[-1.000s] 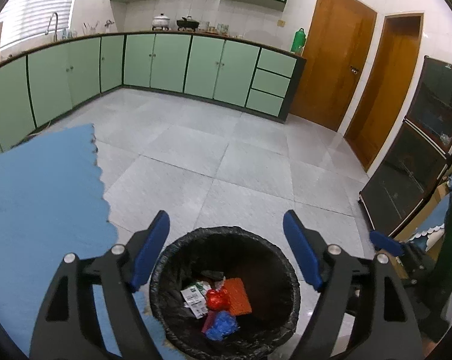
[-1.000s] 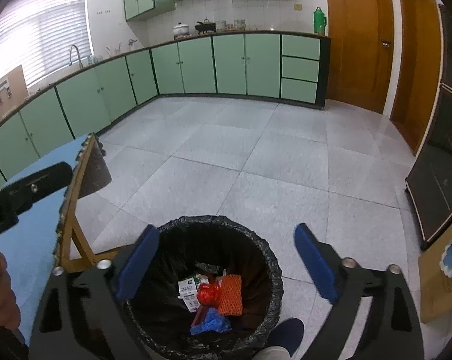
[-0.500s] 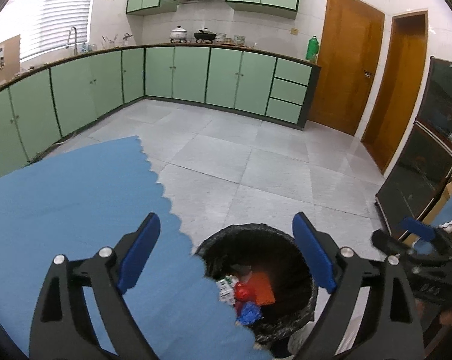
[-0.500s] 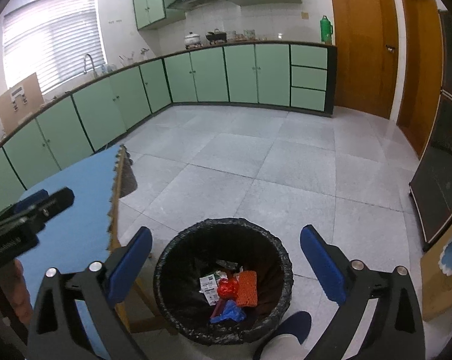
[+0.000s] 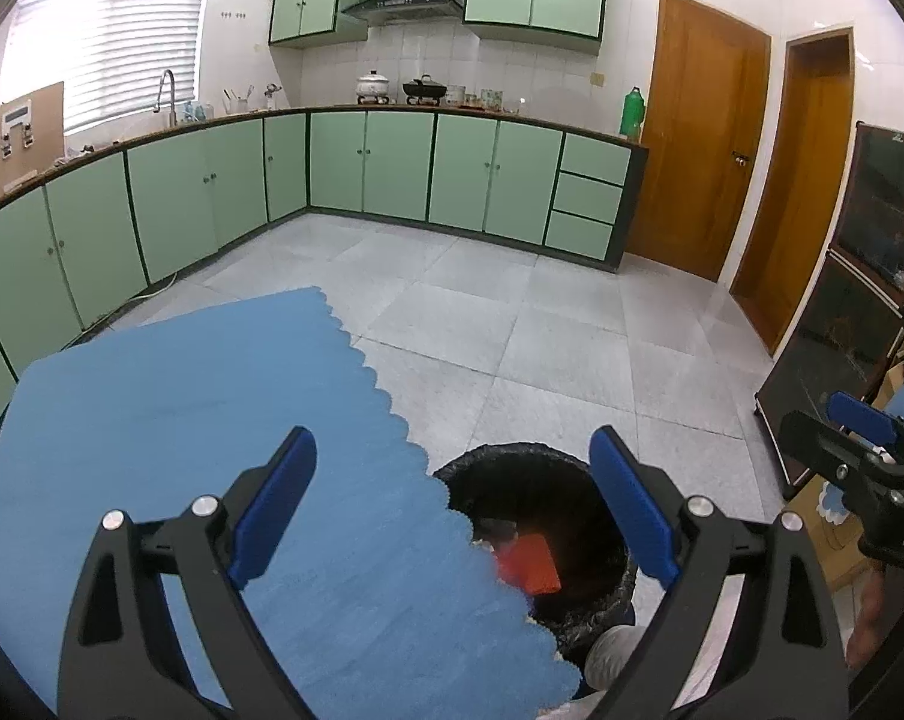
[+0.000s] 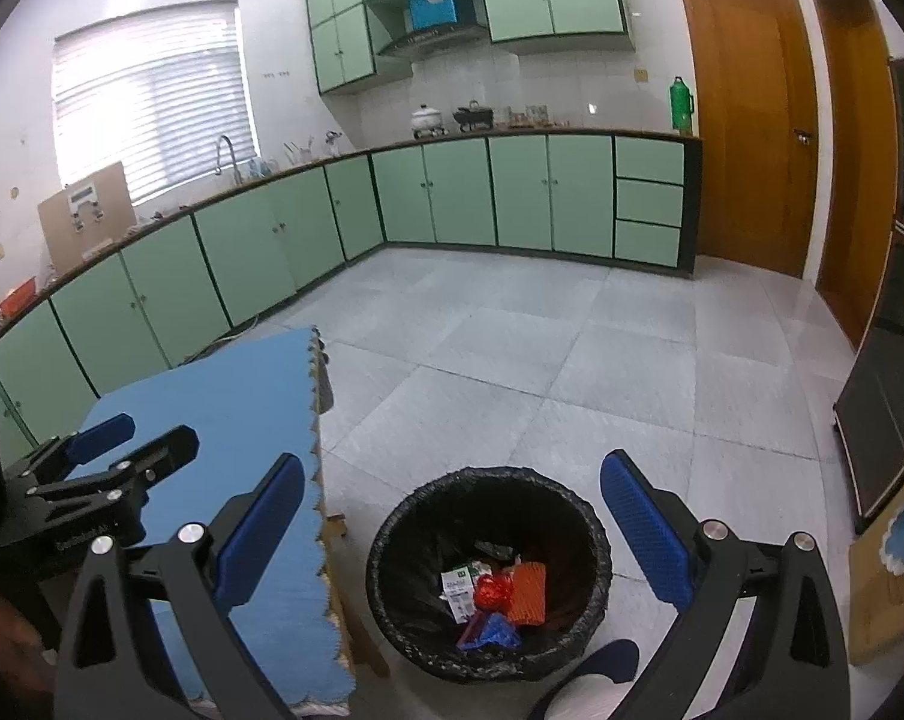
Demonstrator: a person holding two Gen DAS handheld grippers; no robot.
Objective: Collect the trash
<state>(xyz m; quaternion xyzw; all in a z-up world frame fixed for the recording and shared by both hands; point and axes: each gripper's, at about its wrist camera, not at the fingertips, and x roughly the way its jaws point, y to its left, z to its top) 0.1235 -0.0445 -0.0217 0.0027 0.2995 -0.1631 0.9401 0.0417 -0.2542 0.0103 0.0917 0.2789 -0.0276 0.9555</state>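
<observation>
Holding: neither gripper grips anything
Left gripper [image 5: 452,516]: jaws spread wide, above the blue mat's [image 5: 212,420] scalloped edge
Right gripper [image 6: 452,534]: jaws spread wide, above the bin
Trash bin [image 6: 392,540]: black-lined, on the floor beside the mat's edge
Trash: orange mesh piece [image 6: 526,591], red wrapper [image 6: 492,589], blue scrap [image 6: 495,630], white packet [image 6: 457,591], all inside the bin

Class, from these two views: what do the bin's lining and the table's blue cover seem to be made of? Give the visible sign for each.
Bin lining: probably thin black plastic film, slightly glossy; it crinkles and bunches over the rim. Blue cover: likely matte foam matting; flat, dull, with a scalloped, puzzle-like cut edge. Neither is certain from looks alone.
</observation>
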